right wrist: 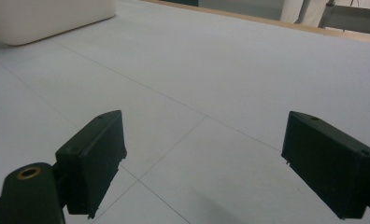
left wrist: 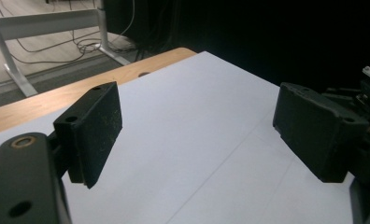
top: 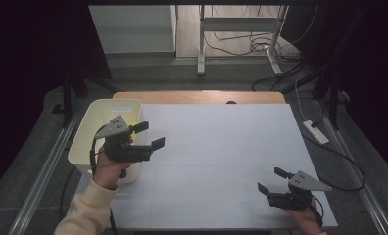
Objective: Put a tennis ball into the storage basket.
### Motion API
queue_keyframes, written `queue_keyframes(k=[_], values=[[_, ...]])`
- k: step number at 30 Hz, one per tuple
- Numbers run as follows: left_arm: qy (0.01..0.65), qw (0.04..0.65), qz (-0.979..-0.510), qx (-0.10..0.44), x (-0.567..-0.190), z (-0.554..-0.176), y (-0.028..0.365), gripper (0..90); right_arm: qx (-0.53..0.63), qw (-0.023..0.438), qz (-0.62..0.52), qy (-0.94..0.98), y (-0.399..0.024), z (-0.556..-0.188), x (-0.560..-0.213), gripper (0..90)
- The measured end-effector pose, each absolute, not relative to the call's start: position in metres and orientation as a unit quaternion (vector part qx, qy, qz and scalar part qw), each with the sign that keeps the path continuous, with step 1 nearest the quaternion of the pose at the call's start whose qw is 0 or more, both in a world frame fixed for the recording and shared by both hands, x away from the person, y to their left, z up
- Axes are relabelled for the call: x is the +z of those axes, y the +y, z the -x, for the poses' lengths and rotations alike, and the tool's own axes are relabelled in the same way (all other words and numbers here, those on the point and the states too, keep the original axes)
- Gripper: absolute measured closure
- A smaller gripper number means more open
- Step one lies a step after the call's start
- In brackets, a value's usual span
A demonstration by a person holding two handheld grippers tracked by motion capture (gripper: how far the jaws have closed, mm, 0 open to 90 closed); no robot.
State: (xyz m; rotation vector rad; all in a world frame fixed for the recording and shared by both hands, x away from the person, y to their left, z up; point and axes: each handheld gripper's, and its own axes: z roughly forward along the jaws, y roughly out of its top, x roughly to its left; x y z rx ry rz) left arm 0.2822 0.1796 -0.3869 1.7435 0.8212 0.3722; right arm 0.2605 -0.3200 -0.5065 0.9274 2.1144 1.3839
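My left gripper (top: pixel 153 134) is held above the table at the right rim of a white bin (top: pixel 86 147), pointing right across the table. Its jaws stand apart with nothing between them, and the left gripper view shows only bare white table between the pads (left wrist: pixel 96 130). My right gripper (top: pixel 270 179) rests low near the table's front right corner, pointing left. It is open and empty, with the white surface showing between its pads (right wrist: pixel 96 158). A small yellow-green thing (top: pixel 133 122) lies inside the bin, mostly hidden behind the left gripper.
The white table top (top: pixel 216 147) has a wooden strip (top: pixel 197 96) along its far edge. The bin (right wrist: pixel 47 18) sits at the table's left side. Beyond the table stand a metal frame (top: pixel 241 29) and loose cables (top: pixel 260 46) on the floor.
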Motion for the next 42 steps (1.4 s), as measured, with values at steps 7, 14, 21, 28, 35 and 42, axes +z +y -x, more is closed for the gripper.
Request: queue_keyframes(k=[7, 14, 21, 28, 35, 42], values=[[0.33, 0.552, -0.751, 0.147, -0.391, -0.272, 0.165, 16.5, 0.5, 0.226, -0.335, 0.766, -0.321, -0.26, -0.506, 13.2], [0.319, 0.542, -0.766, 0.134, -0.403, -0.267, 0.147, 16.2, 0.5, 0.224, -0.333, 0.767, -0.321, -0.26, -0.506, 13.2], [0.314, 0.539, -0.771, 0.129, -0.413, -0.261, 0.138, 16.2, 0.5, 0.223, -0.334, 0.767, -0.321, -0.259, -0.506, 13.2], [0.304, 0.532, -0.777, 0.146, -0.431, -0.254, 0.129, 15.8, 0.501, 0.224, -0.334, 0.767, -0.321, -0.259, -0.506, 13.2], [0.302, 0.525, -0.782, 0.148, -0.449, -0.249, 0.129, 15.6, 0.502, 0.224, -0.334, 0.766, -0.321, -0.259, -0.506, 13.2], [0.316, 0.507, -0.787, 0.153, -0.468, -0.245, 0.133, 15.3, 0.501, 0.223, -0.335, 0.767, -0.321, -0.259, -0.507, 13.3]])
